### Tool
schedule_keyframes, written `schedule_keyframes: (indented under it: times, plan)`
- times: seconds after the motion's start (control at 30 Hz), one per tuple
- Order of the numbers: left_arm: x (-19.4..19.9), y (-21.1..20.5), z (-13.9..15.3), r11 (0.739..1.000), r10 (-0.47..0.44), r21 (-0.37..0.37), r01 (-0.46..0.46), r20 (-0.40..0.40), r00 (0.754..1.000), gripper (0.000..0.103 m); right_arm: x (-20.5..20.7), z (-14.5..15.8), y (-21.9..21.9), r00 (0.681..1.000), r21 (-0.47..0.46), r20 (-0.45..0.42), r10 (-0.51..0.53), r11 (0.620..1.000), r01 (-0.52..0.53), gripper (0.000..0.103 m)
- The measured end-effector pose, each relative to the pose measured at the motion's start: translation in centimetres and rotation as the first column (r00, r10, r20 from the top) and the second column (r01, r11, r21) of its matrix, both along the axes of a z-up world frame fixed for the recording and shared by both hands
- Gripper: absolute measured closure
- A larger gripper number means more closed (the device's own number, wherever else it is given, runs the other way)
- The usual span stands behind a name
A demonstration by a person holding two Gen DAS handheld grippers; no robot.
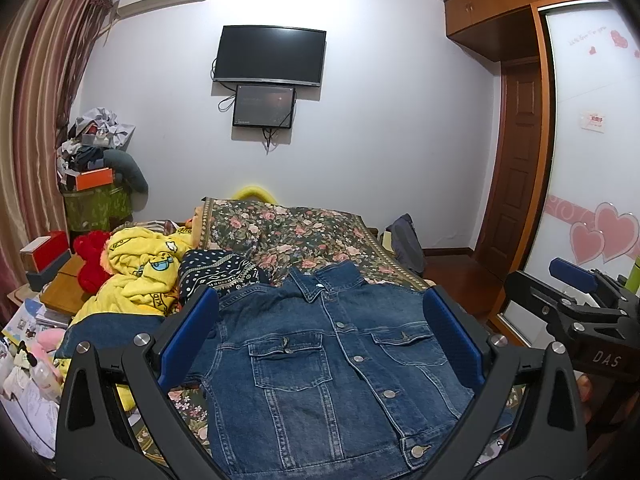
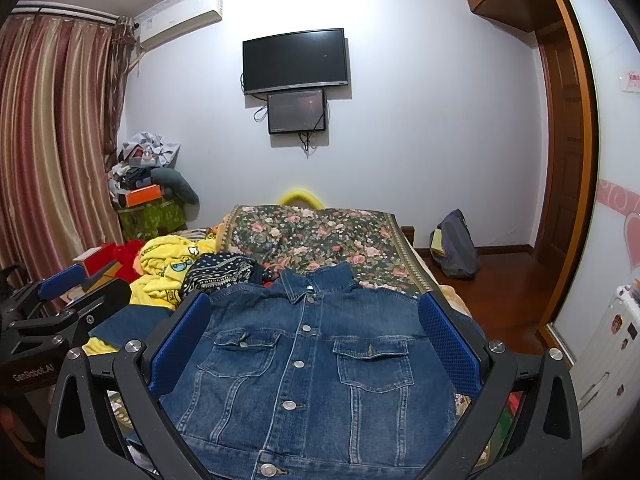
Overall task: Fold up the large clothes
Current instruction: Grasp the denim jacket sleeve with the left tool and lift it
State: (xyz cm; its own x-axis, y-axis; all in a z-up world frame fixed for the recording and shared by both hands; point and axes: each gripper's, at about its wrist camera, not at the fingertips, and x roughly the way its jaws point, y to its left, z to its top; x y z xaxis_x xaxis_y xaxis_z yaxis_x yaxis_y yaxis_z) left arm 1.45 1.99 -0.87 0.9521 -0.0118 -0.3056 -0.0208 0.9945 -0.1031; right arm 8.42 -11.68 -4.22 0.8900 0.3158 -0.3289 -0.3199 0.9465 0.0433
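While I hover above the bed [image 1: 320, 236]:
jacket: denim jacket [image 1: 332, 376] flat, buttoned, collar far side
left gripper [image 1: 320, 340]: fingers spread, empty
right gripper [image 2: 316, 344]: fingers spread, empty

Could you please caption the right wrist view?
Open right claw above a buttoned denim jacket laid flat on the floral bedspread.

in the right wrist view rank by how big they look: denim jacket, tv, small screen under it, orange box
1. denim jacket, though it lies nearest the camera
2. tv
3. small screen
4. orange box
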Motion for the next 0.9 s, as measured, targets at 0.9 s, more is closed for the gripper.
schedule_keyframes:
  times: [0.9]
  plan:
    - [9.2, 14.1, -6.4, 0.949, 0.300, -0.035, -0.314, -0.209, 0.931, 0.000, 11.0, -3.9, 5.1, 0.984, -0.104, -0.179, -0.004, 0.995, -0.014, 0.000]
